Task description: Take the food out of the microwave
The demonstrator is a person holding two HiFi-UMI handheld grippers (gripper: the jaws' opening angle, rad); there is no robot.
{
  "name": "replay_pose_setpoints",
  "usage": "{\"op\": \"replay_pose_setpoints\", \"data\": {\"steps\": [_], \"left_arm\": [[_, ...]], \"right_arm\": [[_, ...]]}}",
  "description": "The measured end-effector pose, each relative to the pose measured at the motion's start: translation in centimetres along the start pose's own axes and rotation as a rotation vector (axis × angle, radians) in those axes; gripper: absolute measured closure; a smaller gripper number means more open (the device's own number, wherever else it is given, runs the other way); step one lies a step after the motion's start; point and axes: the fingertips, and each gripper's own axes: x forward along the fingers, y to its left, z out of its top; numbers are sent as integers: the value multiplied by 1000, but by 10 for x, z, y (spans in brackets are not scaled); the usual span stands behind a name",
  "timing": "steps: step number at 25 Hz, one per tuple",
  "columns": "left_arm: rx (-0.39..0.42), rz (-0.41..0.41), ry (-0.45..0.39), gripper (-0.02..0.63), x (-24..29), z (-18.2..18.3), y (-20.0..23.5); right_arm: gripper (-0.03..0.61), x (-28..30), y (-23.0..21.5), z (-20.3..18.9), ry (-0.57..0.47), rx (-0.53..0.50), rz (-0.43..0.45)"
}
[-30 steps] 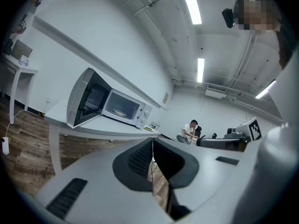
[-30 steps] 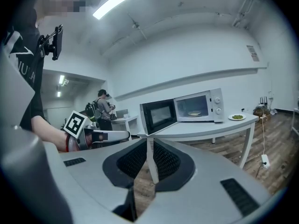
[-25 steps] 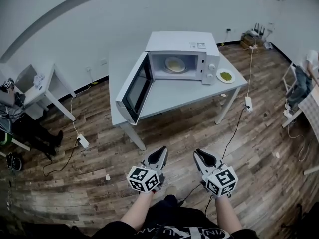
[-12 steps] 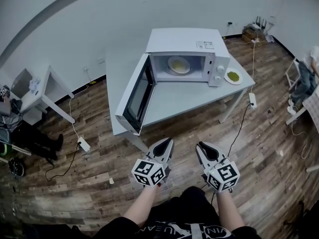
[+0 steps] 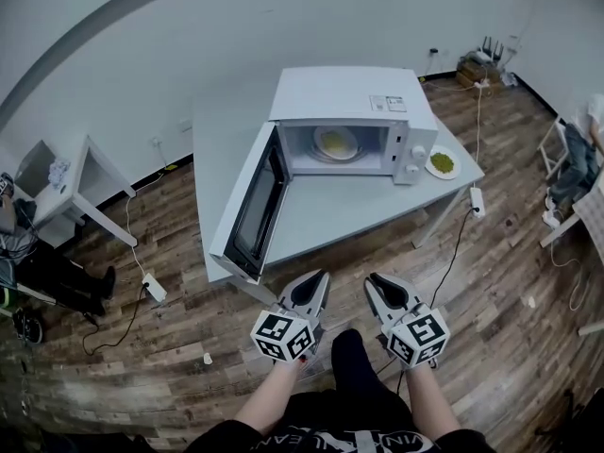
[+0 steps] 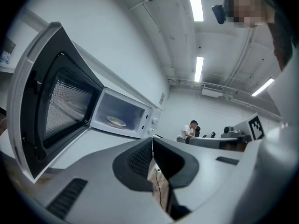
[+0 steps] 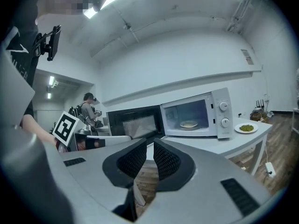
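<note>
A white microwave (image 5: 354, 121) stands on a grey table (image 5: 321, 206), its door (image 5: 250, 206) swung wide open to the left. Inside it lies a plate of pale food (image 5: 335, 142), also seen in both gripper views as the plate (image 6: 116, 121) and the plate (image 7: 188, 124). My left gripper (image 5: 319, 278) is shut and empty, just short of the table's near edge and below the door's corner. The right gripper (image 5: 375, 281) is beside it, its jaws a narrow gap apart with nothing between them. Both point level at the microwave (image 7: 201, 111).
A second plate with green food (image 5: 442, 164) sits on the table right of the microwave. Cables and a power adapter (image 5: 151, 288) lie on the wooden floor. A small white table (image 5: 80, 163) and a seated person (image 5: 28, 253) are at the left, a chair (image 5: 562, 163) at the right.
Both grippers have moved forward together toward the table. The microwave and table stand nearer and larger in the head view. Neither gripper's jaws have changed.
</note>
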Motion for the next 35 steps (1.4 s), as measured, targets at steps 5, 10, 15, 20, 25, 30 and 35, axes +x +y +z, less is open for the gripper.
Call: {"op": "replay_pose_setpoints", "data": {"steps": [5,10,15,20,25,30,35], "left_arm": [[3,10,-3,603,34,13,17],[2,16,-1,603,71,19,36],[-12,32,4,603,105,23,57],[-20,48,9,603,130,26,72],[-25,71,18,603,151,28,87],[-26,90,26,603,168,28,100],[-13,100,21,602,183,28,108]], "right_arm": [[518,35,-26,14,-5,2,25],[518,68,-58,20,-2,4,36],[518,99,-84,25,11,1,56],[518,124,-104,26,34,1,80],[518,145,-120,29,51,-19,107],[518,162,-136,28,67,-42,127],[518,176,-148,22,75,-59,135]]}}
